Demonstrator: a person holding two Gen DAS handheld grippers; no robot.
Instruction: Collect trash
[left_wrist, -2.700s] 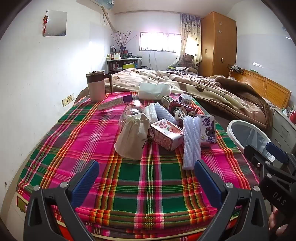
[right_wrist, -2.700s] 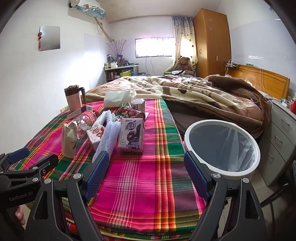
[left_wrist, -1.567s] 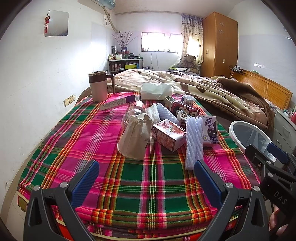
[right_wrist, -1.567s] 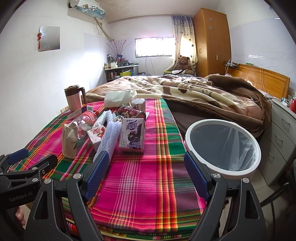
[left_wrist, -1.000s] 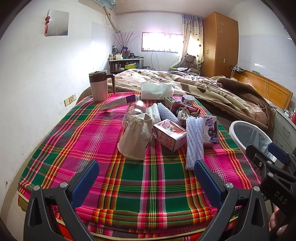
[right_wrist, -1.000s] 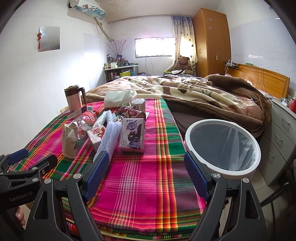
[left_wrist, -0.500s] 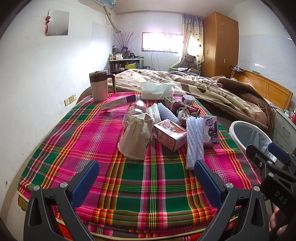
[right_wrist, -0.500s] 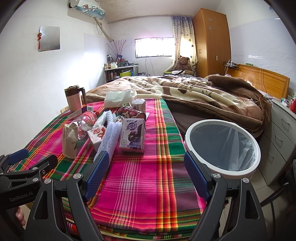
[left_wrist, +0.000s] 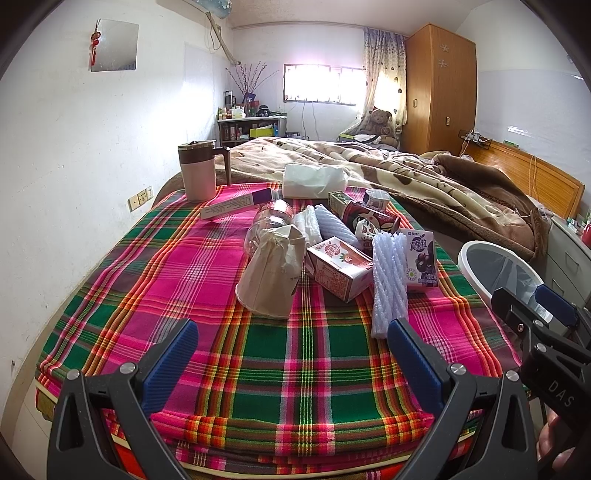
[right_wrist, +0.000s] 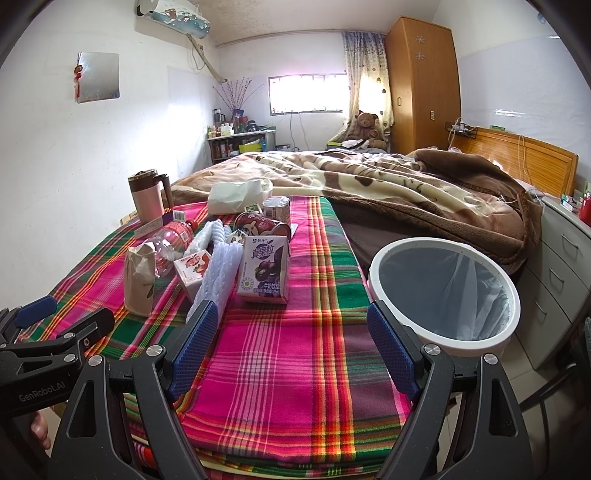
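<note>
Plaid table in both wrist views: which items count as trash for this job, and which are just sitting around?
Job items:
purple milk carton
pink carton
crumpled paper cup
white foam sleeve
clear plastic bottle
red can
white bin, the likely drop point

Probably just lying about:
lidded mug
tissue pack
brown blanket
teddy bear

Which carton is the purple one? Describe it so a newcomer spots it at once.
Start at the plaid cloth over the table, with the white bin off its right edge. In the heap of trash, look at the side nearest that bin: the purple drink carton stands upright there. It alone shows dark grapes, unlike the pink strawberry carton lying left of it.
</note>
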